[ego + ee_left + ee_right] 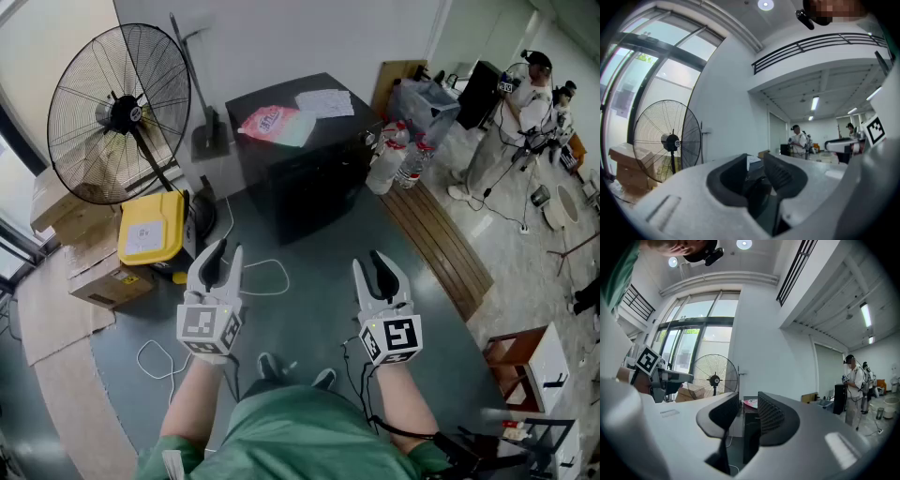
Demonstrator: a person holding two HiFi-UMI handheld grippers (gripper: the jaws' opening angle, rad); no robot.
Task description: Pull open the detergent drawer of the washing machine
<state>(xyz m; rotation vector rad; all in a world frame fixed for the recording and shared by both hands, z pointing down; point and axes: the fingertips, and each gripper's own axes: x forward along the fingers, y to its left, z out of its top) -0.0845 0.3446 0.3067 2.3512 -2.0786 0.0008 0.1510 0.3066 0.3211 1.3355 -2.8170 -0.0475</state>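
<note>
Clenched on nothing, both pairs of jaws sit with only a thin slit between their dark pads: the left gripper [225,251] [757,161] and the right gripper [373,261] [749,401] are held level, side by side and apart, pointing ahead over the grey floor. Each is carried on a bare forearm that reaches out from a green shirt [291,431], with the marker cube at the rear of each gripper facing up towards the head camera. Below them the toes of two shoes [272,367] just show, the rest hidden by the shirt. A white cable [262,277] loops on the floor just beyond the left gripper, its far end lost behind a yellow container [150,228].

Further on, well apart from both grippers, stands the washing machine [300,178] – a dark box against the white wall with a pink packet [272,122] and a sheet of paper [323,101] on top. Its front is in shadow, so the detergent drawer cannot be made out in any view; in both gripper views the jaws cover most of it. A large floor fan [117,112] stands to its left – people at the far right are small and partly cut off
</note>
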